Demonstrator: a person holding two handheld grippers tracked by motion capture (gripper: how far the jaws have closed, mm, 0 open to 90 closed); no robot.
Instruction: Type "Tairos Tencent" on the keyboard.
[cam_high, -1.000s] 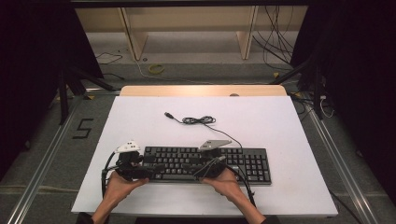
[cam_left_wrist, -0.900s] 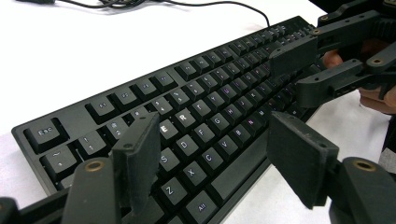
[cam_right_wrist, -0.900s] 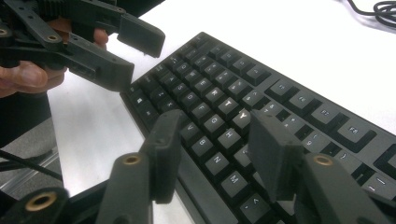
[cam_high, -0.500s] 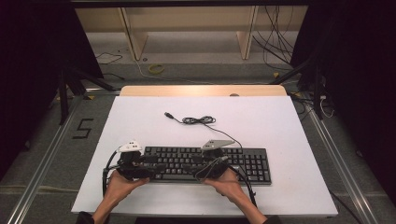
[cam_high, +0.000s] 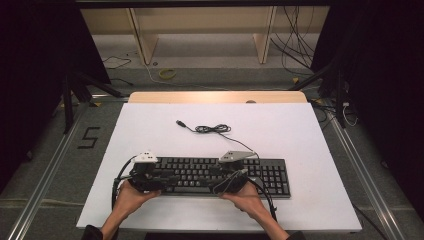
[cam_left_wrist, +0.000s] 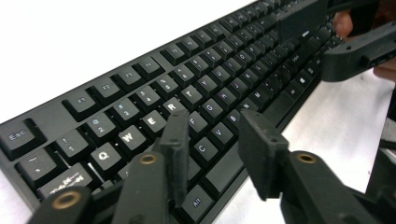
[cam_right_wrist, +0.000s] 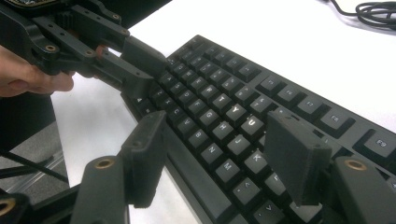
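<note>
A black keyboard (cam_high: 270, 176) lies near the front edge of the white table (cam_high: 310, 135). Its cable (cam_high: 212, 129) runs in a coil toward the middle of the table. My left gripper (cam_high: 162, 177) hovers over the keyboard's left end. In the left gripper view the left gripper (cam_left_wrist: 212, 126) is open, and its jaws have just been closing, with only keys (cam_left_wrist: 212, 105) beneath the gap. My right gripper (cam_high: 216, 181) is over the middle keys. The right gripper (cam_right_wrist: 219, 126) is wide open; its jaws have just been opening, with nothing held between them. The two grippers point at each other.
Bare white tabletop extends beyond and to the right of the keyboard. A wooden shelf (cam_high: 200, 30) stands past the table's far edge. Loose cables (cam_high: 295, 50) lie on the floor, and a "5" marking (cam_high: 89, 137) is to the left.
</note>
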